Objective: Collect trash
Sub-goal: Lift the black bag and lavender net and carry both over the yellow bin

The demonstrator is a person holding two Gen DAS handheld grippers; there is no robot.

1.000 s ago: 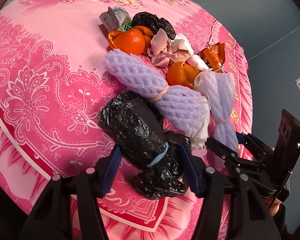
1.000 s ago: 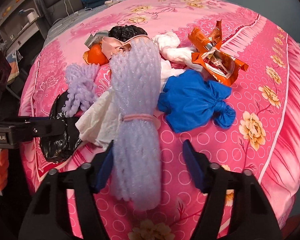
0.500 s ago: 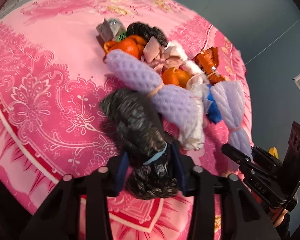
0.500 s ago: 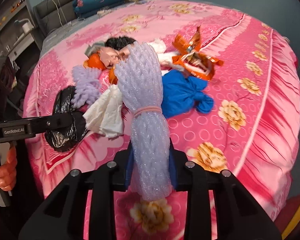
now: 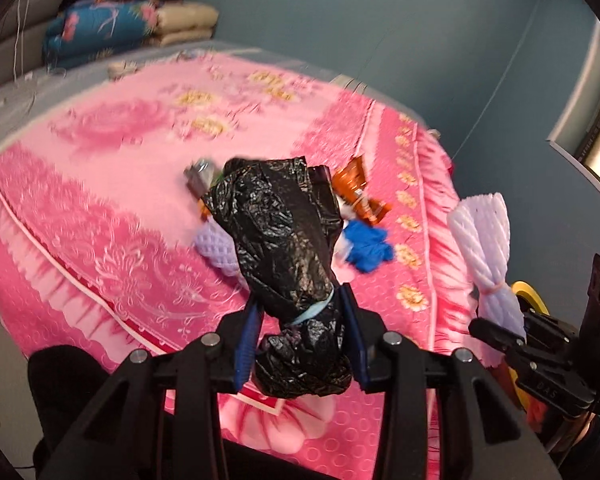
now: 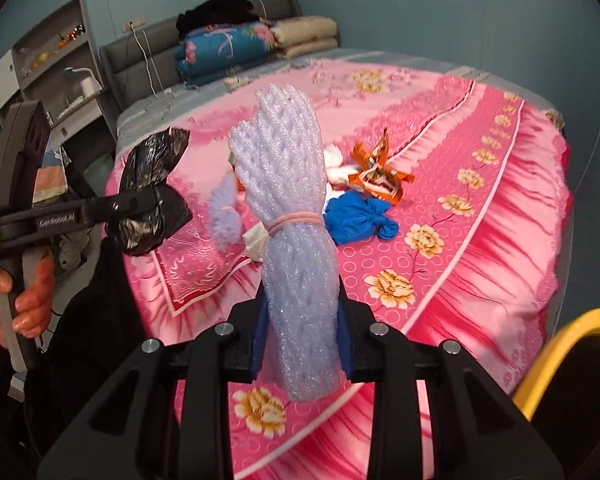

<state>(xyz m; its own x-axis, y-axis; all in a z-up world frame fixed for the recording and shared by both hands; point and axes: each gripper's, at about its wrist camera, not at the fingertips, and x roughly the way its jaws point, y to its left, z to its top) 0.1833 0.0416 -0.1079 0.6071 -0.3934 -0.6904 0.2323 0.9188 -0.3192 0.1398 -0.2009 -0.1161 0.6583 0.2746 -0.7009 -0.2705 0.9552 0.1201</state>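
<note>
Trash is riding in both grippers, clear of the bed point(image 6: 452, 248). The left gripper point(image 5: 300, 344) is clamping a black bag point(image 5: 284, 248) just below its blue band, near the knotted end, likely because the cinched neck gives the pads a firm, narrow bite; most of the bag is sticking out ahead of the fingers. The right gripper point(image 6: 300, 340) is squeezing a lilac foam net point(image 6: 292, 208) below its pink rubber band, the net standing upright ahead of the tool. Beyond the fingers, a blue bag point(image 6: 360, 220), an orange wrapper point(image 6: 376, 178) and a second foam net point(image 6: 224, 216) are lying on the bed. Low to the right gripper's right, a yellow rim point(image 6: 556, 352) is showing, probably the bin.
</note>
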